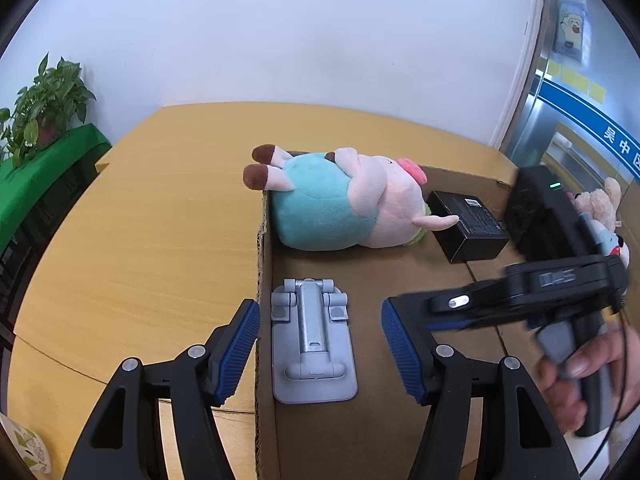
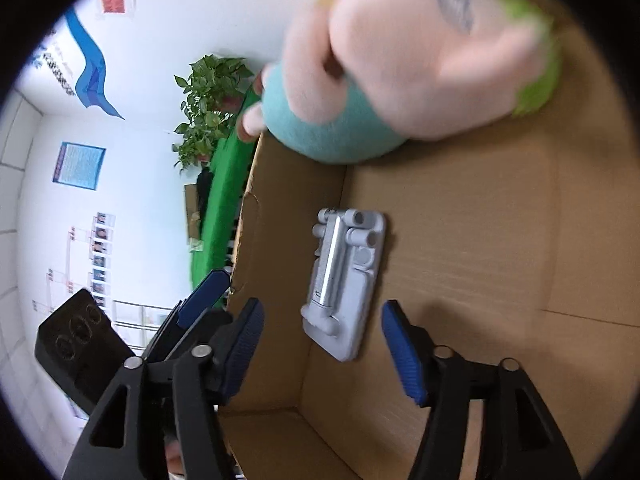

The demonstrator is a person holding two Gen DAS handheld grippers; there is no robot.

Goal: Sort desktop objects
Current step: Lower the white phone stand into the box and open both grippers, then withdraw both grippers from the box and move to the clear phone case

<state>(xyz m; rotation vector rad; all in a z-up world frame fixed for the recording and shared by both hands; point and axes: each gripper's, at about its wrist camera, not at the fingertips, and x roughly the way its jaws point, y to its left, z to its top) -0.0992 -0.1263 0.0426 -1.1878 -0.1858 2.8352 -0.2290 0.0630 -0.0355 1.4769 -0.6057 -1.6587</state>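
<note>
Inside the cardboard box (image 1: 360, 432), a grey stand (image 1: 312, 336) lies flat by the left wall, folded. Left gripper (image 1: 320, 348) hovers over it, jaws spread wide, holding nothing. Right gripper (image 2: 322, 350) also gapes empty above the stand (image 2: 346, 284). Plush pig (image 1: 340, 200) lies at the box's far end, feet over the rim; black box (image 1: 466, 224) just beside it. Box sits on a wood table (image 1: 140, 240).

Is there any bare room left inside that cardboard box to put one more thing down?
Yes. The box floor is bare between the grey phone stand and the black box, and nearer the camera beside the stand. The far end is crowded: the plush pig fills it, touching the black box. Outside, the wooden table left of the box is bare.
</note>
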